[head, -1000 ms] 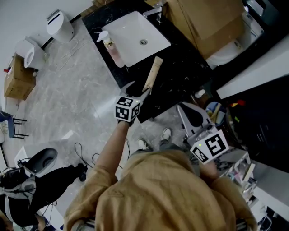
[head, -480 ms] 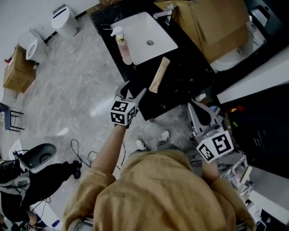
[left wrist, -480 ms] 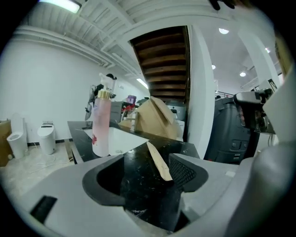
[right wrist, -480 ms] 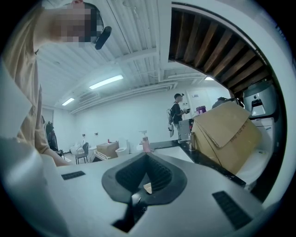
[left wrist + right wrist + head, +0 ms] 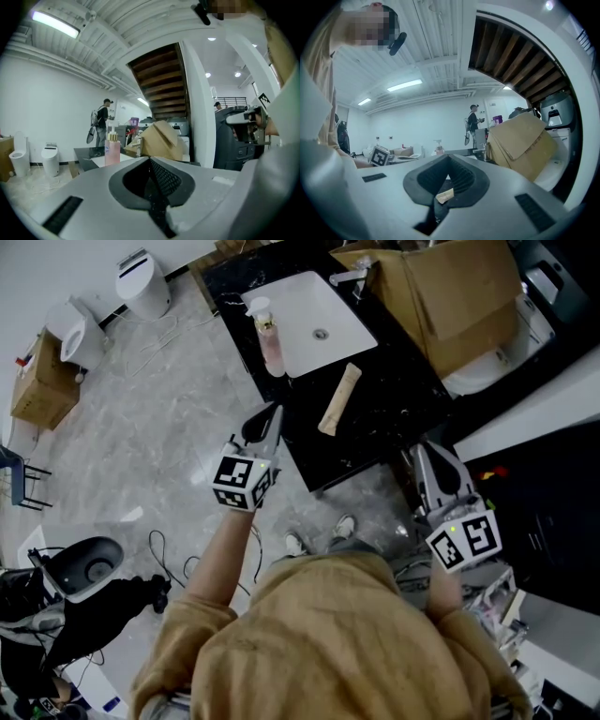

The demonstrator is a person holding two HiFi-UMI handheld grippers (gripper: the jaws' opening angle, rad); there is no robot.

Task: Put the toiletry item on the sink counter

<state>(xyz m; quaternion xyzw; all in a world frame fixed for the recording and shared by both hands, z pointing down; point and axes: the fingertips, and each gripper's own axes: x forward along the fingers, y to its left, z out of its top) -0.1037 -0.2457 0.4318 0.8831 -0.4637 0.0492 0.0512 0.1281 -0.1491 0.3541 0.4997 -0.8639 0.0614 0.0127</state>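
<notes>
The toiletry item, a tan tube point(image 5: 339, 399), lies flat on the black sink counter point(image 5: 394, 413), just in front of the white basin point(image 5: 314, 320). My left gripper point(image 5: 266, 420) hangs over the floor beside the counter's left front edge, apart from the tube. Its jaws are shut with nothing between them point(image 5: 151, 161). My right gripper point(image 5: 433, 460) is held low at the counter's right front corner. Its jaws look shut as well point(image 5: 449, 169), with a small tan scrap stuck on the pads. Neither gripper view shows the tube.
A pink pump bottle point(image 5: 270, 338) stands at the basin's left edge, also in the left gripper view point(image 5: 112, 151). An open cardboard box point(image 5: 441, 296) fills the counter's far right. Two toilets point(image 5: 145, 282) and a carton point(image 5: 37, 395) stand on the marble floor. A person point(image 5: 101, 123) stands far off.
The left gripper has drawn back from the tube, off the counter and over the floor, and its jaws have shut. The tube stays lying on the counter. The right gripper shifted slightly right.
</notes>
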